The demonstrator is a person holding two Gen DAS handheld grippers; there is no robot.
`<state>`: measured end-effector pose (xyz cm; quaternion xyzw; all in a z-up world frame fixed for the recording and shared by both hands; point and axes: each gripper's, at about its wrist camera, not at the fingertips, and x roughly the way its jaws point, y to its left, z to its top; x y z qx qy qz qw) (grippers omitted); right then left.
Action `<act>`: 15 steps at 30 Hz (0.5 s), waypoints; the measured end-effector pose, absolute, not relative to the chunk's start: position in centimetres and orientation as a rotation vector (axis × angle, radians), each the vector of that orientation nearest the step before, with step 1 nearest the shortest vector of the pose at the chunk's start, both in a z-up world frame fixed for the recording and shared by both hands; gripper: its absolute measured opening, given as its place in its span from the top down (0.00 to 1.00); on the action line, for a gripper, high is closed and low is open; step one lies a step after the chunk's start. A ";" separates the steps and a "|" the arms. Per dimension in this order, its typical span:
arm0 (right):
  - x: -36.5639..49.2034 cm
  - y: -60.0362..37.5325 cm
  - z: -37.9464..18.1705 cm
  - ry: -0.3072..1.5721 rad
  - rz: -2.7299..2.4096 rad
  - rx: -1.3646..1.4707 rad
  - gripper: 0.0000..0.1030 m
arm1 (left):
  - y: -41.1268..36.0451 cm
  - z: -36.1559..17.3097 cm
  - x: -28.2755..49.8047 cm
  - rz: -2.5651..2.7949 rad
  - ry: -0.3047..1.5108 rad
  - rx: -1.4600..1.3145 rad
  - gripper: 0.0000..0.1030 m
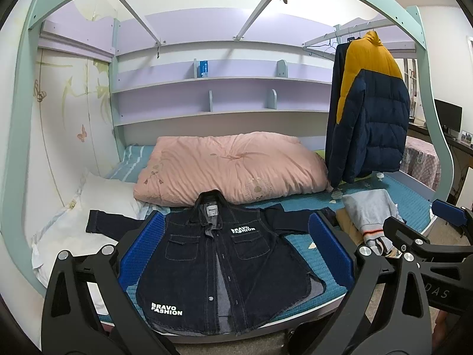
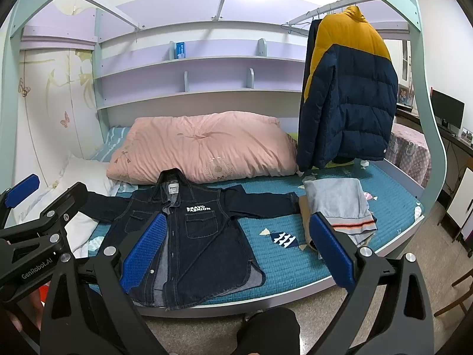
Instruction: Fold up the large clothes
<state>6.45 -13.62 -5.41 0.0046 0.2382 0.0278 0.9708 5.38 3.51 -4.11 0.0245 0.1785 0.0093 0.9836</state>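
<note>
A dark denim jacket [image 1: 218, 266] with white "BRAVO FASHION" print lies spread flat, front up, sleeves out, on the teal bed cover [image 1: 411, 207]. It also shows in the right wrist view [image 2: 201, 236]. My left gripper [image 1: 236, 251] is open and empty, held above the jacket near the bed's front edge. My right gripper [image 2: 236, 248] is open and empty, over the jacket's right half. Each gripper shows at the edge of the other's view.
A folded grey garment stack [image 2: 340, 204] lies right of the jacket. A pink quilt [image 2: 204, 151] and white pillow [image 1: 97, 204] lie behind. A navy-and-yellow puffer jacket [image 2: 348, 94] hangs from the bunk rail. Shelves [image 2: 189, 91] line the back wall.
</note>
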 end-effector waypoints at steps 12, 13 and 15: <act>6.5 -13.7 -5.4 0.482 0.056 0.011 0.09 | 3.9 -4.2 5.4 0.018 0.361 0.053 0.05; 6.4 -13.7 -5.4 0.482 0.056 0.012 0.09 | 3.8 -4.2 5.5 0.017 0.360 0.052 0.05; 6.4 -13.7 -5.3 0.482 0.054 0.012 0.09 | 3.7 -4.2 5.5 0.016 0.360 0.053 0.05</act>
